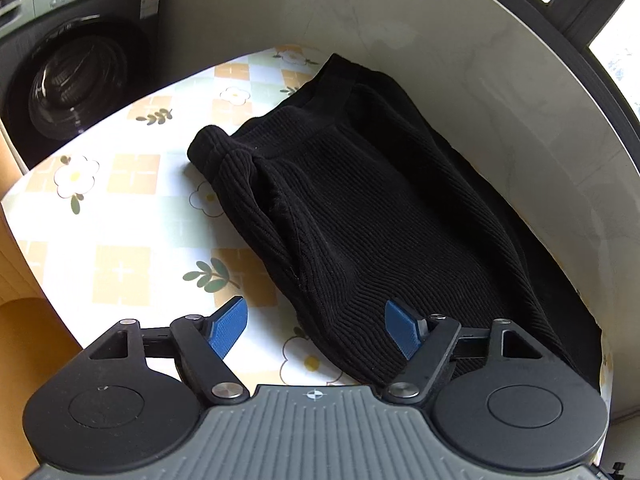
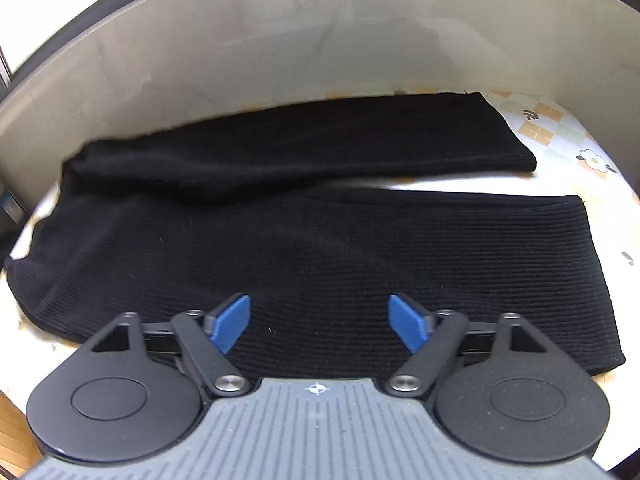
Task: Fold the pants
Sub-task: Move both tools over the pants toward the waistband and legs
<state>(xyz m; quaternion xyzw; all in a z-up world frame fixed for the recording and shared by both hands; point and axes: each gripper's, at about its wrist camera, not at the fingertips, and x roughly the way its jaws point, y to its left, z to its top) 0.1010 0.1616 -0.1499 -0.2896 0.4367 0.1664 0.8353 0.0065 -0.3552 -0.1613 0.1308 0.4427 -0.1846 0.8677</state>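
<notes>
Seemingly at the very start of the fold, a pair of black ribbed pants (image 2: pixel 320 248) lies spread across a table (image 1: pixel 132 220) covered in a flower-and-check cloth, set against a pale wall (image 1: pixel 460 40). Both legs still lie side by side and apart: in the right wrist view the far leg (image 2: pixel 320 144) runs toward two o'clock, the near leg (image 2: pixel 440 256) toward three o'clock, with a strip of bare cloth showing between their ends. No crease or doubled layer is visible, so by these pictures every fold is still to come.

The right gripper (image 2: pixel 319 324) hangs low over the near leg at six o'clock, its blue pads (image 2: pixel 230 326) standing fairly wide with only flat fabric beneath the gap; nothing is pinched. The left gripper (image 1: pixel 316 332) sits at six o'clock in its own view, over the near edge of the waist end, jaws likewise well apart and holding nothing. Whether either pad touches the knit cannot be told.

From the left wrist camera the waistband (image 1: pixel 256 132) bunches up toward eleven o'clock, and a dark washing machine (image 1: pixel 68 72) fills the corner at ten o'clock. The likely next step is a pinch on the near edge at both ends.
</notes>
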